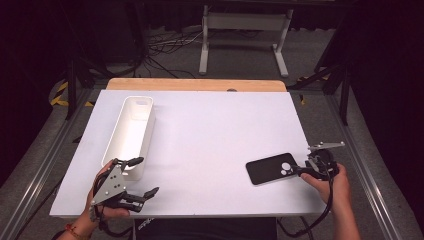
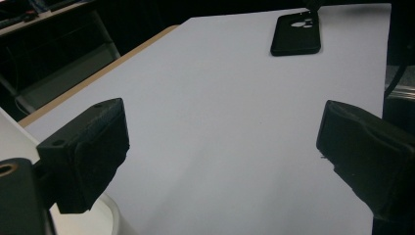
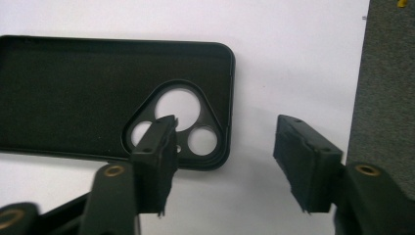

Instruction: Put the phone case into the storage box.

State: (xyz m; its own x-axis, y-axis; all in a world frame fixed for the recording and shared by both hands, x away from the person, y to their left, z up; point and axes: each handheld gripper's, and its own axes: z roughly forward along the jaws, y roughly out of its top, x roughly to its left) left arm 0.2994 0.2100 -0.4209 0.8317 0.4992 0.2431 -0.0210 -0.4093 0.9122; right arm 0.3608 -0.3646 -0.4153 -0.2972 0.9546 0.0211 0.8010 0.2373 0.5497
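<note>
A black phone case (image 1: 270,168) lies open side up on the white table (image 1: 210,125), near its right front corner. My right gripper (image 1: 299,170) is at the case's right end, where the camera cut-out is. In the right gripper view one jaw hangs over the cut-out of the case (image 3: 73,93) and the other stands past its end over bare table; the right gripper (image 3: 225,132) is open, with no pad pressing. My left gripper (image 1: 144,176) is open and empty at the front left. The left gripper (image 2: 222,132) looks across the table toward the case (image 2: 296,36).
A long white bin (image 1: 131,131) lies on the left half of the table, its near end beside my left hand. A wooden strip (image 1: 195,84) runs along the far edge. Beyond it are a white table frame (image 1: 245,35) and floor cables (image 1: 160,47).
</note>
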